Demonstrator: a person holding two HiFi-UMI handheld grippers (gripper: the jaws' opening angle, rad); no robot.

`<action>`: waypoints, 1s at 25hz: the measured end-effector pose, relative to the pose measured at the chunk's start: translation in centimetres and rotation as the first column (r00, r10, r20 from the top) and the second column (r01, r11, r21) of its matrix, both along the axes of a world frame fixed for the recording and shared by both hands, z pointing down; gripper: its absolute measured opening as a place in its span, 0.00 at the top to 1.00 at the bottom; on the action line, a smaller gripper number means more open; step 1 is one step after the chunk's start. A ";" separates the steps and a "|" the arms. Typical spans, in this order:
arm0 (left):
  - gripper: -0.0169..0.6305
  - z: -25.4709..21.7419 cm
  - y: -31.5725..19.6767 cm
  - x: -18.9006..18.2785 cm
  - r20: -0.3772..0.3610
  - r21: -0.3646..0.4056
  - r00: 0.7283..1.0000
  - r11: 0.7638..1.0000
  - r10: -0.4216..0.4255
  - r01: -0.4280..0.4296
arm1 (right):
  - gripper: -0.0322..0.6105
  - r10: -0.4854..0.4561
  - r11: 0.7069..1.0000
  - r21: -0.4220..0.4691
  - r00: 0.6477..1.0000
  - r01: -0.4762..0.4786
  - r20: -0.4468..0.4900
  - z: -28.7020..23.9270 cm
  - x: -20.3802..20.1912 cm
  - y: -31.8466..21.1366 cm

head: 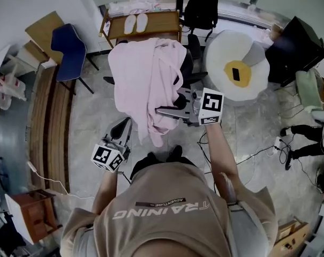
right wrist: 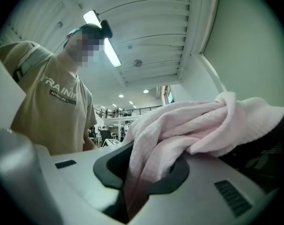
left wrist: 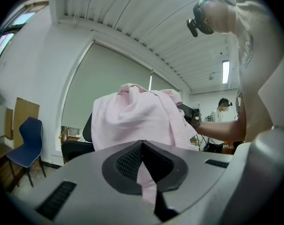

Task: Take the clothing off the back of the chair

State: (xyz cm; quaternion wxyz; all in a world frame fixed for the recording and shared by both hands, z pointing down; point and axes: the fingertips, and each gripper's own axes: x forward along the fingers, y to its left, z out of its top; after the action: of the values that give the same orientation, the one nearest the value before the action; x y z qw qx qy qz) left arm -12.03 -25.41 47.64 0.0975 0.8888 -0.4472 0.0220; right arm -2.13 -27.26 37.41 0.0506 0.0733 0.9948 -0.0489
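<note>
Pink garment drapes over the chair back; left gripper clamps its lower fold; right gripper clamps its right side.

Your pink garment lies draped over the back of the black chair, crumpled on top, folds hanging down.
</note>
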 end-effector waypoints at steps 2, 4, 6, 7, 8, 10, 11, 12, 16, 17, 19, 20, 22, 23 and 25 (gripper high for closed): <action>0.96 -0.5 -0.4 -0.7 0.015 -0.004 1.000 1.000 0.009 -0.009 | 0.81 0.014 1.000 -0.023 1.000 -0.013 0.012 -0.2 -0.1 0.4; 0.96 -0.1 1.0 -1.6 0.029 0.011 0.999 1.000 0.016 -0.017 | 0.81 0.042 0.999 -0.020 0.999 -0.042 0.013 0.5 -0.3 2.7; 0.96 0.9 4.1 -2.4 0.048 0.039 0.999 0.999 0.023 -0.025 | 0.81 0.086 0.996 0.001 0.996 -0.086 0.008 1.7 -0.7 6.5; 0.96 1.3 5.6 -2.7 0.058 0.054 0.998 0.998 0.030 -0.033 | 0.81 0.107 0.994 0.003 0.994 -0.107 0.011 2.2 -0.9 8.1; 0.96 1.4 6.8 -3.0 0.062 0.064 0.997 0.997 0.041 -0.045 | 0.81 0.127 0.992 -0.002 0.992 -0.127 0.018 2.4 -1.1 9.3; 0.96 1.5 8.6 -3.8 0.063 0.069 0.995 0.995 0.071 -0.075 | 0.81 0.171 0.985 -0.015 0.985 -0.171 0.033 2.5 -1.6 11.0; 0.96 1.6 9.5 -4.3 0.063 0.065 0.994 0.994 0.088 -0.092 | 0.81 0.193 0.981 -0.018 0.981 -0.192 0.035 2.5 -1.9 11.9; 0.96 1.7 10.6 -4.9 0.063 0.060 0.992 0.992 0.105 -0.109 | 0.81 0.212 0.977 -0.022 0.977 -0.211 0.035 2.6 -2.3 12.9; 0.96 2.7 14.7 -7.9 0.076 0.030 0.983 0.985 0.166 -0.169 | 0.81 0.252 0.967 -0.043 0.966 -0.250 0.051 2.6 -4.4 17.4; 0.96 3.0 15.5 -8.5 0.078 0.020 0.981 0.984 0.177 -0.180 | 0.81 0.265 0.964 -0.051 0.963 -0.263 0.052 2.6 -4.8 18.4; 0.96 3.3 16.8 -9.3 0.076 0.009 0.977 0.980 0.197 -0.198 | 0.81 0.297 0.953 -0.071 0.954 -0.293 0.047 2.7 -5.2 20.1; 0.96 3.3 17.4 -9.5 0.074 0.009 0.976 0.979 0.203 -0.204 | 0.81 0.310 0.949 -0.080 0.950 -0.306 0.038 2.9 -5.3 20.9; 0.96 3.1 18.4 -10.0 0.067 0.015 0.977 0.978 0.205 -0.206 | 0.81 0.324 0.942 -0.093 0.946 -0.322 0.009 3.7 -5.4 22.4; 0.96 3.0 18.7 -10.1 0.063 0.019 0.977 0.979 0.202 -0.203 | 0.81 0.325 0.940 -0.103 0.946 -0.324 -0.004 4.2 -5.5 23.1; 0.96 2.7 19.3 -10.2 0.057 0.030 0.979 0.980 0.195 -0.197 | 0.81 0.322 0.938 -0.134 0.947 -0.320 -0.008 5.0 -5.6 24.5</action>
State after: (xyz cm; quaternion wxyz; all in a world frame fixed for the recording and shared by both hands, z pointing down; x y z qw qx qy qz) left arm -22.21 -6.08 50.31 0.0667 0.9293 -0.3602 0.0476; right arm -7.73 -2.79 42.42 0.0696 -0.0933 0.9875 -0.1061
